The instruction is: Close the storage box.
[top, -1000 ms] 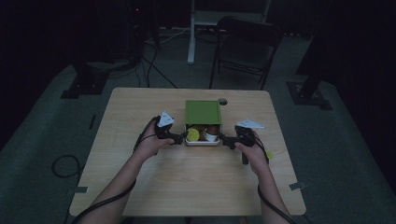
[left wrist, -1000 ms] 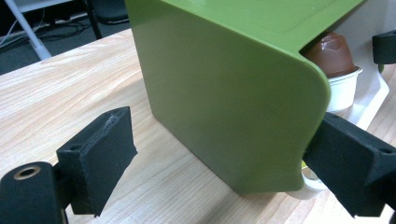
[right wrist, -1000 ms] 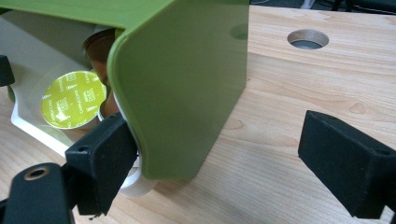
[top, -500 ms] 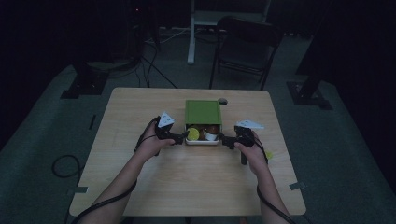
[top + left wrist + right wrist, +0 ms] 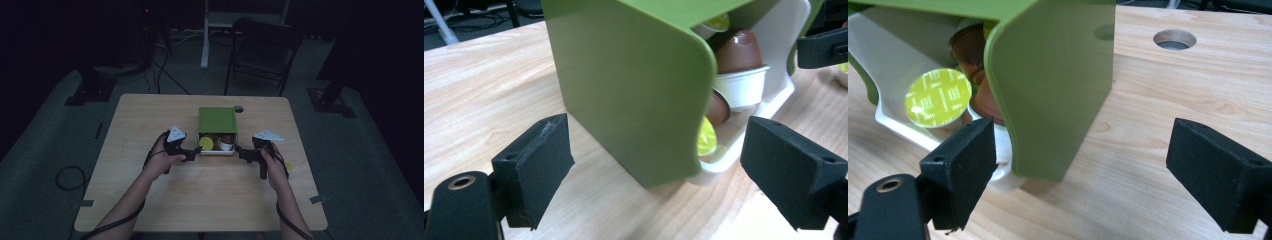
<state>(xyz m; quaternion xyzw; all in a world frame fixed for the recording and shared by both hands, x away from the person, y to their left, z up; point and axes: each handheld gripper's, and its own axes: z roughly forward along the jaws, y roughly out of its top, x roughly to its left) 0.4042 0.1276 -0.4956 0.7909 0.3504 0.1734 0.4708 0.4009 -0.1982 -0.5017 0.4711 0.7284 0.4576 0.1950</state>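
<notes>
From above, the green box (image 5: 217, 120) sits near the bench's (image 5: 150, 200) far edge; left tool (image 5: 656, 150) and right tool (image 5: 1083, 150) gape, released, astride its corners, close-ups revealing pods (image 5: 938, 98).

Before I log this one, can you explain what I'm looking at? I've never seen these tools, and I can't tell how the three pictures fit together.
A person sits at a wooden table with a hand-held gripper in each hand: a two-jaw clamp worked by hand, with no robot arm. The high view looks down from above the person, with the left hand-held gripper on its left and the right hand-held gripper on its right. The other two pictures come from cameras riding on the grippers, so the black blocks at the bottom are each gripper's own jaws.

On the table stands a green box with a white tray pulled partly out. The tray holds coffee pods, some brown, some with yellow-green lids.

Both grippers are open, one at each side of the box's front. Neither holds anything.
</notes>
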